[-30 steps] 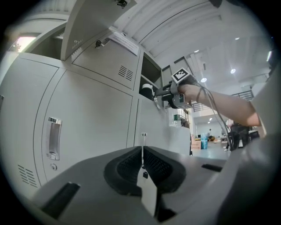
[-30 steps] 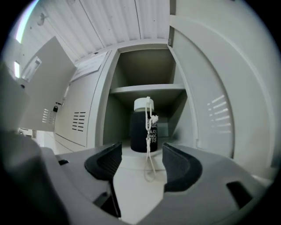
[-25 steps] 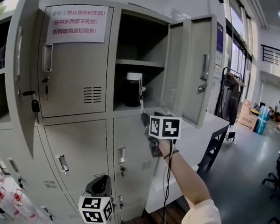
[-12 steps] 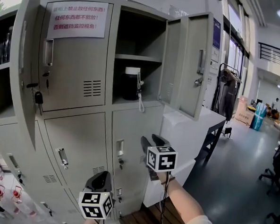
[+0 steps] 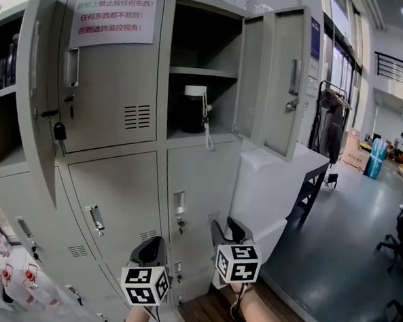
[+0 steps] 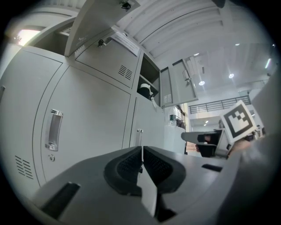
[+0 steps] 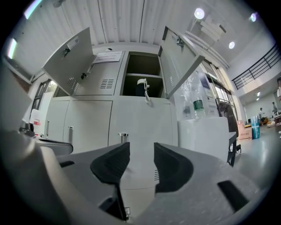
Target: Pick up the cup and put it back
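Upright in its locker (image 5: 221,110), the cup (image 5: 194,109) stands well above both grippers, seemingly nearer the empty right gripper (image 5: 226,228), whose jaws have just been closing yet stay apart, than the pressed-together left gripper (image 5: 153,246).

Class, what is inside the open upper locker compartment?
A dark cup with a white lid stands under the inner shelf, its white cord hanging over the front edge. The shelf's top and the space behind the cup are hidden.
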Action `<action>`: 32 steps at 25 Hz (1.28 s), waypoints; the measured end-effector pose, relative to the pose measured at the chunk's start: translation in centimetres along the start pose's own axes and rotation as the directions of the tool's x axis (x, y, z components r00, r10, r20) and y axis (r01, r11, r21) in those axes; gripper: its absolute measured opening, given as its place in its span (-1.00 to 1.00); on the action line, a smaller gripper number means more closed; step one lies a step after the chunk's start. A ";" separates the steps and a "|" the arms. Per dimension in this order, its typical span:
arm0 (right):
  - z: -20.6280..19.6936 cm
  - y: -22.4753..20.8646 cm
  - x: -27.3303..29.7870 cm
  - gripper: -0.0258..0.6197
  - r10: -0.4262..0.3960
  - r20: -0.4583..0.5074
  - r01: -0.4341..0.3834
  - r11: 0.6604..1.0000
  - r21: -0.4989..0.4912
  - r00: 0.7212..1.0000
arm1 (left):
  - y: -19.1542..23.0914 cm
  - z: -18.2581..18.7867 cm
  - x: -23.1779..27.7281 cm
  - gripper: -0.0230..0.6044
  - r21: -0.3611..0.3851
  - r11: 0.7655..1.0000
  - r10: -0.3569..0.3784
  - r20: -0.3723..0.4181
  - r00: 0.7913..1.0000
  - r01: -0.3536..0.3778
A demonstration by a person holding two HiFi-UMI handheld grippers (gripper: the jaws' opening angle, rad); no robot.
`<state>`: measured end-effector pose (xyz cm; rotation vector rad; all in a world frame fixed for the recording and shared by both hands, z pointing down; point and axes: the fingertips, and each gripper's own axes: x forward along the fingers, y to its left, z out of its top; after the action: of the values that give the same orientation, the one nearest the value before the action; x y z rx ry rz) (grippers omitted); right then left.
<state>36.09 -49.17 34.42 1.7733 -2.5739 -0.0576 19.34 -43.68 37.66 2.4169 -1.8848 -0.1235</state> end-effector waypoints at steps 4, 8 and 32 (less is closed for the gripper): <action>-2.3 0.2 -2.1 -0.49 -0.028 -0.018 0.028 1.000 0.004 0.999 | -0.5 -0.7 0.2 -0.88 -0.009 1.000 -0.019 -0.010 1.000 0.019; -4.2 -0.2 -3.7 -0.57 -0.051 -0.045 0.052 0.998 0.027 0.998 | -1.4 -1.0 0.5 -0.88 -0.010 0.999 -0.039 -0.014 0.999 0.039; -6.7 -0.8 -5.9 -0.95 -0.079 -0.041 0.082 0.993 0.080 0.996 | -1.9 -3.5 0.6 -0.88 -0.031 0.999 -0.032 -0.035 0.999 0.031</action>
<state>39.22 -44.09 41.18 1.8866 -2.5128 0.0805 21.67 -43.81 40.93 2.4134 -1.8177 -0.1100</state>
